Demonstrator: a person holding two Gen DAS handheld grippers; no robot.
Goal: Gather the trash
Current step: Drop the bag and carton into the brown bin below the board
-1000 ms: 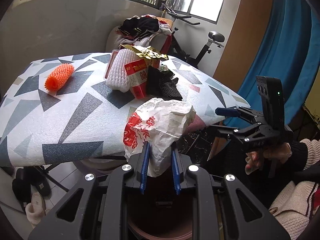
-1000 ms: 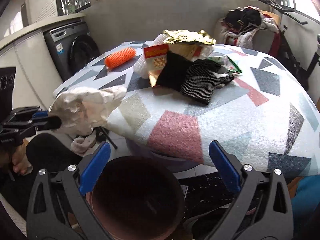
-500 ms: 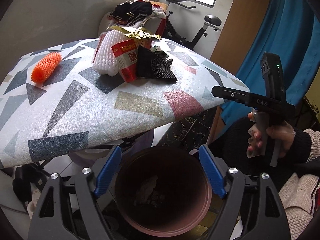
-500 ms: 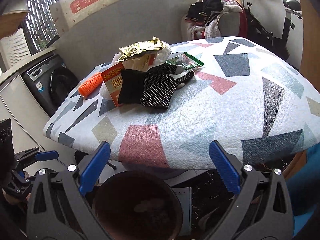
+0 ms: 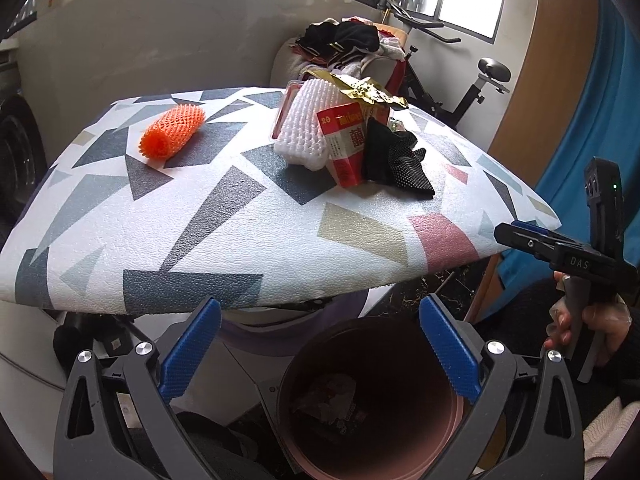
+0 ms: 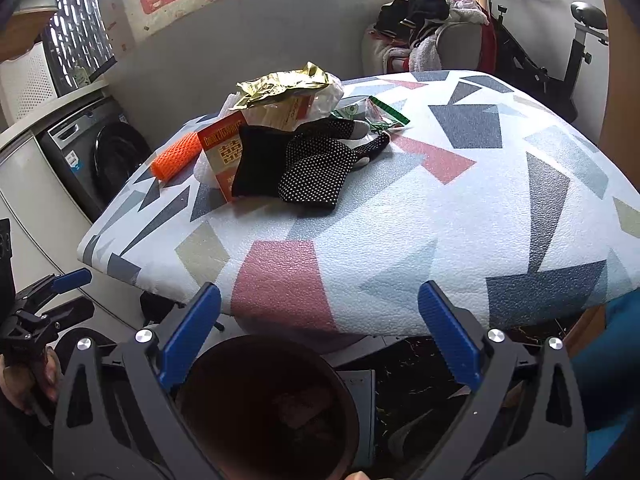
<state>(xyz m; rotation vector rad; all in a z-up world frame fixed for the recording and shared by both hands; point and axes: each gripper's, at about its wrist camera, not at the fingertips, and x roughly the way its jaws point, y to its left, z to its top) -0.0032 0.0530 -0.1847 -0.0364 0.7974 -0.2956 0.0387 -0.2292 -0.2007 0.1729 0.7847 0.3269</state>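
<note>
My left gripper [image 5: 320, 350] is open and empty above a brown bin [image 5: 372, 400] that holds the crumpled white paper bag [image 5: 328, 396]. My right gripper [image 6: 318, 334] is open and empty over the same bin [image 6: 268, 408], below the table's front edge. On the patterned table [image 5: 224, 220] lie an orange foam net [image 5: 172, 132], a white foam net [image 5: 308, 132], a red packet [image 5: 346, 144], a black dotted glove [image 5: 396, 164] and a gold foil wrapper [image 5: 360, 88]. The glove [image 6: 316, 168], red packet [image 6: 222, 148] and gold wrapper [image 6: 280, 84] also show in the right wrist view.
A washing machine [image 6: 96, 156] stands left of the table. A chair piled with clothes [image 6: 424, 24] and an exercise bike [image 6: 560, 40] stand behind it. A blue curtain [image 5: 592, 120] hangs at the right.
My left gripper opened and dropped the white paper bag into the bin. Both grippers then tilted up toward the table top.
</note>
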